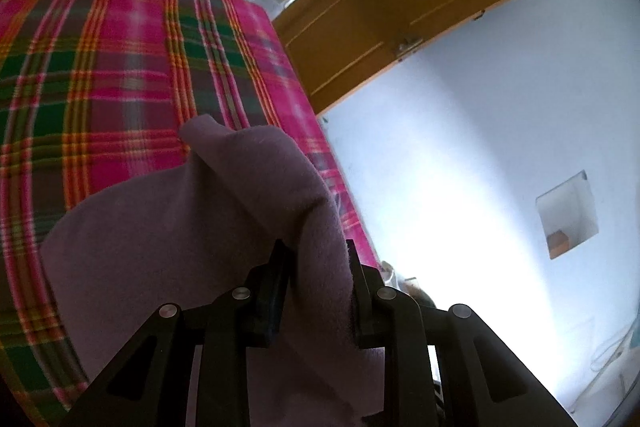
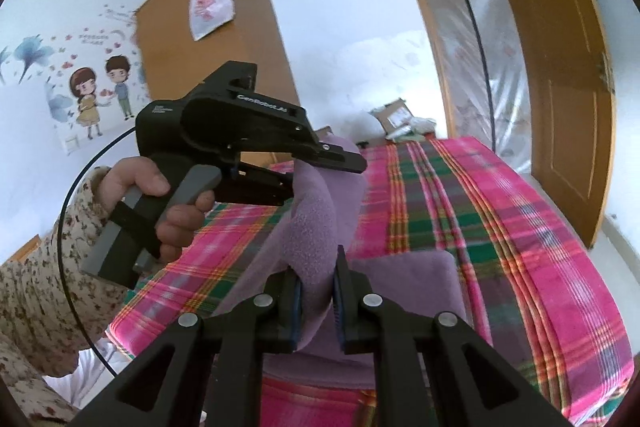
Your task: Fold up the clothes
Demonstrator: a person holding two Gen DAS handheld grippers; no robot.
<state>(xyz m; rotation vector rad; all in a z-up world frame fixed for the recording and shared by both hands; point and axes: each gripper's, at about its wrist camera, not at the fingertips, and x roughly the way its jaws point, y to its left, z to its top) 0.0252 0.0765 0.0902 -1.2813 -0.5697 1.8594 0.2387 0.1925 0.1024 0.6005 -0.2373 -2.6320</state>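
Left wrist view first: the left gripper (image 1: 316,251) is clamped on a bunched edge of the purple fleece garment (image 1: 168,227), which fills the frame from about 9 o'clock down to 6 o'clock and drapes onto the plaid bedspread (image 1: 100,67). In the right wrist view, a hand (image 2: 160,211) at 9 o'clock squeezes the trigger of that left tool, whose fingers pinch the fleece at centre; at 6 o'clock the right gripper (image 2: 316,267) is likewise closed on a thick roll of the same cloth. Part of the garment lies flat on the bed at about 4 o'clock. I judge the fold only begun: the fabric is lifted, not laid over, and smoothing remains.
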